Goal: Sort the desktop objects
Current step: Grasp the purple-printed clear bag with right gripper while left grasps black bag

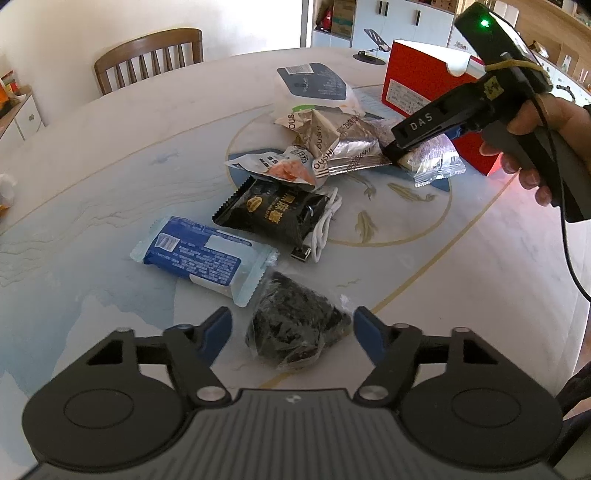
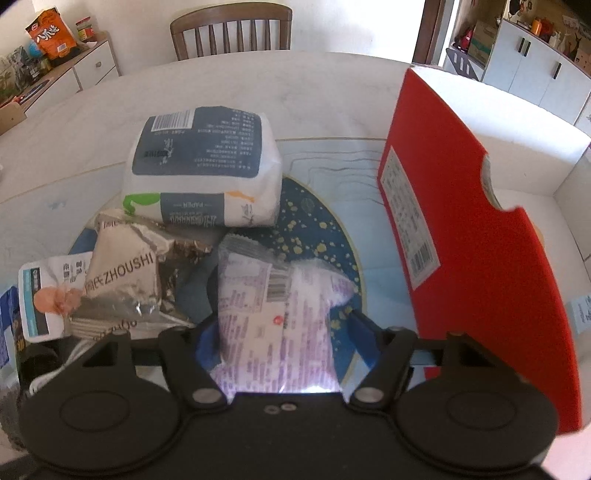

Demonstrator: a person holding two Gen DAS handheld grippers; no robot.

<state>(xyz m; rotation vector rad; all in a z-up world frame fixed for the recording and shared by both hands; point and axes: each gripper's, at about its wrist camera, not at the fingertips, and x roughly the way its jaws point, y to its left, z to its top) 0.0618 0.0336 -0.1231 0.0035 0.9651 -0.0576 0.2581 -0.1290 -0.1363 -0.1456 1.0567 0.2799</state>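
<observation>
On the tabletop [image 1: 110, 147], listed left to right from the left wrist view:

1. Blue-and-white packet [image 1: 203, 254], lying flat; print unreadable.
2. Clear-wrapped dark lump [image 1: 295, 328], directly between the fingers of the left gripper [image 1: 293, 328]. Jaws stand partly apart, a gap showing on each side; nothing gripped.
3. Black snack pouch [image 1: 269, 210] with gold characters, resting on a coiled white USB cable [image 1: 323, 229].
4. Silver wrappers [image 1: 332, 140], lettered "ZHOUSHI".
5. White-and-blue tissue pack [image 1: 314, 85], behind the wrappers.
6. Right gripper [image 1: 397, 157], marked "DAS" on its finger, held by a hand [image 1: 539, 147], tips down on a pale purple-printed packet [image 1: 432, 158].
7. Red box [image 1: 413, 85], rightmost.

Items 1–3 show fully only in this view.

Right wrist view adds:
- Tissue pack [image 2: 203, 166] label "PAPER", plus a barcode.
- Purple-printed packet [image 2: 277, 314], barcode uppermost, lying between the right gripper [image 2: 277, 332] fingers; left pad touches it, right pad looks slightly clear. Whether it is clamped cannot be told.
- Red box [image 2: 480, 277] is open-topped, white inside, with a label and barcode on its side; it stands just right of the packet.
- Orange bag [image 2: 51, 33] on a far sideboard.
</observation>
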